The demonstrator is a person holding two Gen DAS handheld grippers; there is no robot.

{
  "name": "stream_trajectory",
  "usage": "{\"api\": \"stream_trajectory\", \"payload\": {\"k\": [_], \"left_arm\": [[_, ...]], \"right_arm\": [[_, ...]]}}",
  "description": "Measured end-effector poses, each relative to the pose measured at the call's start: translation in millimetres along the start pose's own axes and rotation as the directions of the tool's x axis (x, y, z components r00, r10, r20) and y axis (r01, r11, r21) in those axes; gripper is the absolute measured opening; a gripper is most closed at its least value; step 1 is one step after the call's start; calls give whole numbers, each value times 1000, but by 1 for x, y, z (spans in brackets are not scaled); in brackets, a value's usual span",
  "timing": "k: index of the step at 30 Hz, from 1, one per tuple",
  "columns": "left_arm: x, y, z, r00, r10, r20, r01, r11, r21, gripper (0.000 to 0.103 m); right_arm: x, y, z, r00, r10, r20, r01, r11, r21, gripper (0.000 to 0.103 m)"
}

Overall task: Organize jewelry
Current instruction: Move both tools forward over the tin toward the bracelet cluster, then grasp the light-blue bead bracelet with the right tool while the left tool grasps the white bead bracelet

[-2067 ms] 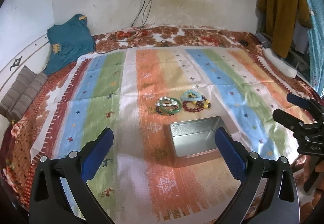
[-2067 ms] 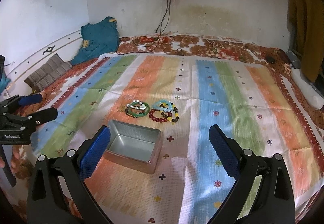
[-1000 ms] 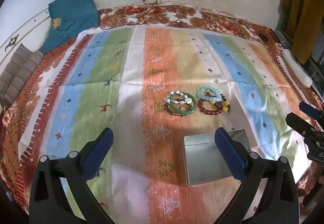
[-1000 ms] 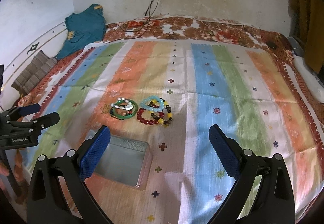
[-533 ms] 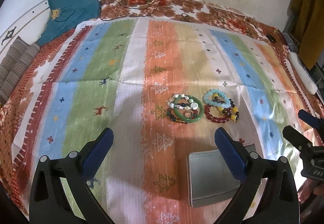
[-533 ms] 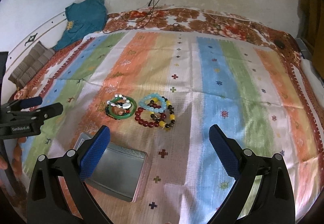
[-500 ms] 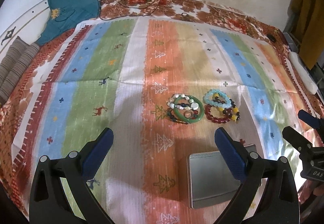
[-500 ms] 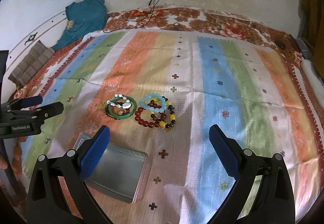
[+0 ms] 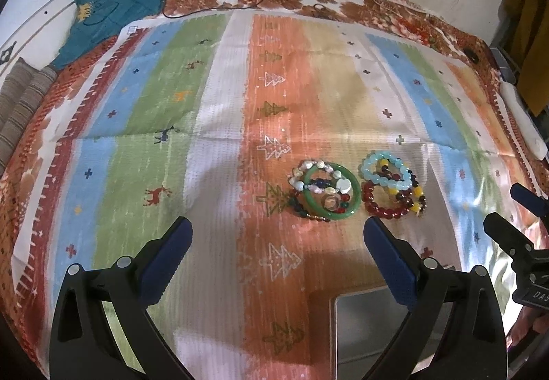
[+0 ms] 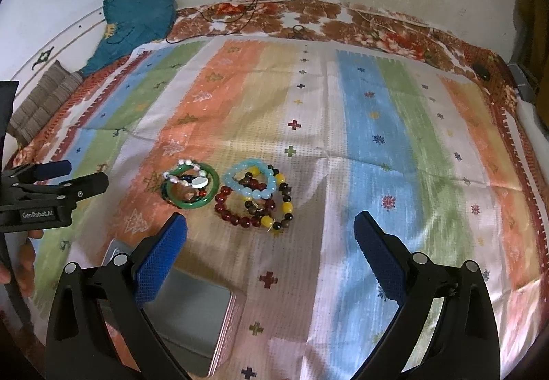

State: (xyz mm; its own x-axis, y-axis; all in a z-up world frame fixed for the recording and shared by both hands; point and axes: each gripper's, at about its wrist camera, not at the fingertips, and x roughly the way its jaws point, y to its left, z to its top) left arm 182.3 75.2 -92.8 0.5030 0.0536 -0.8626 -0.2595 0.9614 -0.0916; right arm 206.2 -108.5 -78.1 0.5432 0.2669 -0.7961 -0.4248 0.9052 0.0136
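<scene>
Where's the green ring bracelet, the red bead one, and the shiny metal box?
green bangle (image 9: 357,196), left wrist view, on its right rim.
red bead bracelet (image 10: 236,219), right wrist view, on its lower beads.
metal tin (image 10: 192,318), right wrist view, on its bare inside floor.

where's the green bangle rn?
On the striped cloth, the green bangle sits left of the red bead bracelet, just beyond the metal tin; neither gripper touches it.

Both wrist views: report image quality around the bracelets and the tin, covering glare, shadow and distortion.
Left wrist view: the bracelets are sharp, a soft shadow falls just before them, glare washes out the cloth at right, and the tin is dim. Right wrist view: even light, beads crisp, the tin's inside has a dull sheen. Fisheye bends the edges in both.
</scene>
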Motion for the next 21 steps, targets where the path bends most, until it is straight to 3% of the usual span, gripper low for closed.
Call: {"api": "stream_trajectory", "payload": {"k": [13, 21], "left_arm": [[42, 3, 18, 998, 11, -65, -11, 1000, 10, 97], [67, 8, 24, 994, 20, -106, -19, 1000, 9, 97]], "right_arm": [[38, 0, 7, 999, -25, -48, 24, 999, -23, 99], [57, -6, 18, 997, -7, -80, 10, 999, 36, 99]]}}
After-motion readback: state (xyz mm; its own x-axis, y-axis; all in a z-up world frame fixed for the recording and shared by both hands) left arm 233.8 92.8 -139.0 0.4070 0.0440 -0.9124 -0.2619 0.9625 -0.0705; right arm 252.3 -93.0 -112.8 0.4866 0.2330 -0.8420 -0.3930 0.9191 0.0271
